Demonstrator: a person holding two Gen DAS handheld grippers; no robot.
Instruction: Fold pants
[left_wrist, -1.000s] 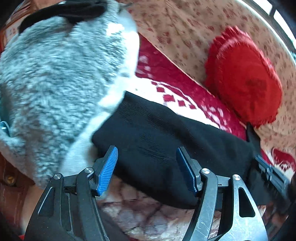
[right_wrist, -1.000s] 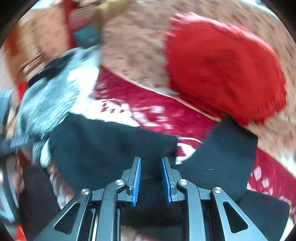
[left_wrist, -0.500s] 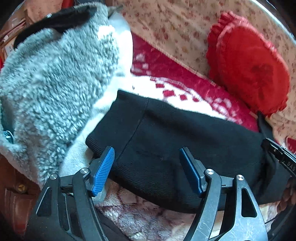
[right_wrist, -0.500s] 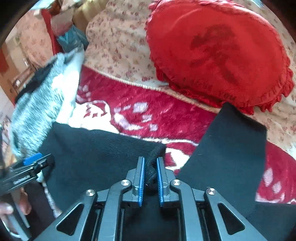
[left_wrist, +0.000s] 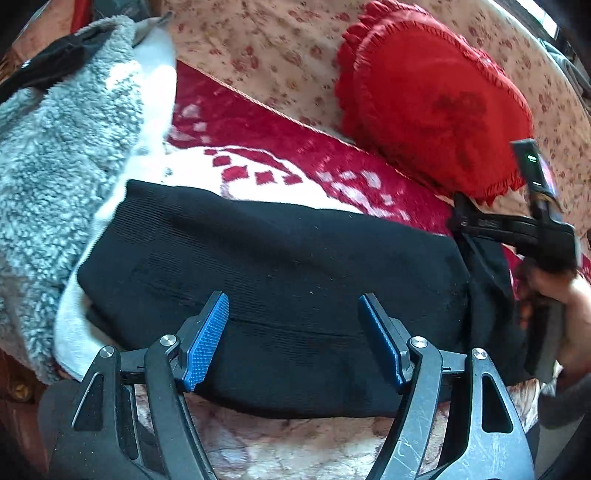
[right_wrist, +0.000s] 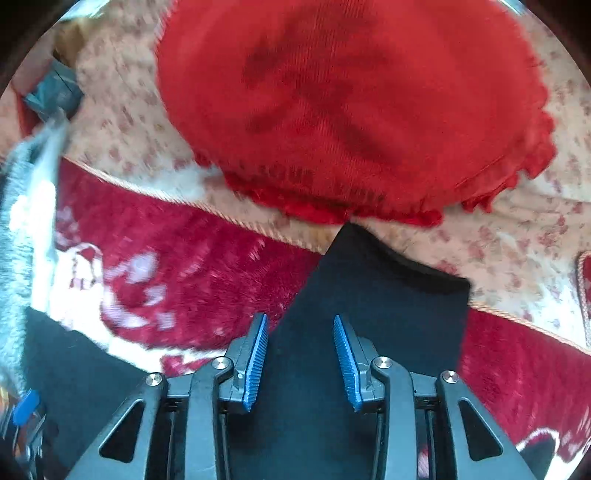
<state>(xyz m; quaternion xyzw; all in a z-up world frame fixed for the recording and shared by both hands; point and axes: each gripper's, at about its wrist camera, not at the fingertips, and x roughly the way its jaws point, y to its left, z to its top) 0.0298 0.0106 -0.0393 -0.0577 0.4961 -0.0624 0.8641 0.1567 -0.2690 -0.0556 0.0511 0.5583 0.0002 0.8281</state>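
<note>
- Pants (left_wrist: 280, 266), black and knitted, lie folded in a long band across the red-and-white blanket (left_wrist: 295, 162); the left wrist view shows the whole band, with one end against the grey fleece (left_wrist: 55, 155) on the left.
- Only the left wrist view shows the right gripper (left_wrist: 513, 229) from outside: it reaches in from the right edge over the far end of the pants, with the person's hand (left_wrist: 565, 295) wrapped around its handle.
- The right wrist view instead shows a pant leg (right_wrist: 384, 295) running forward, its hem close under the red cushion (right_wrist: 351, 103) on the floral cover (right_wrist: 517, 236).
- The left gripper (left_wrist: 293, 314) sits low over the near edge of the pants, jaws spread wide with nothing between them.
- The right gripper (right_wrist: 300, 332), angled along the leg, has its jaws parted above the fabric and clamps nothing.
</note>
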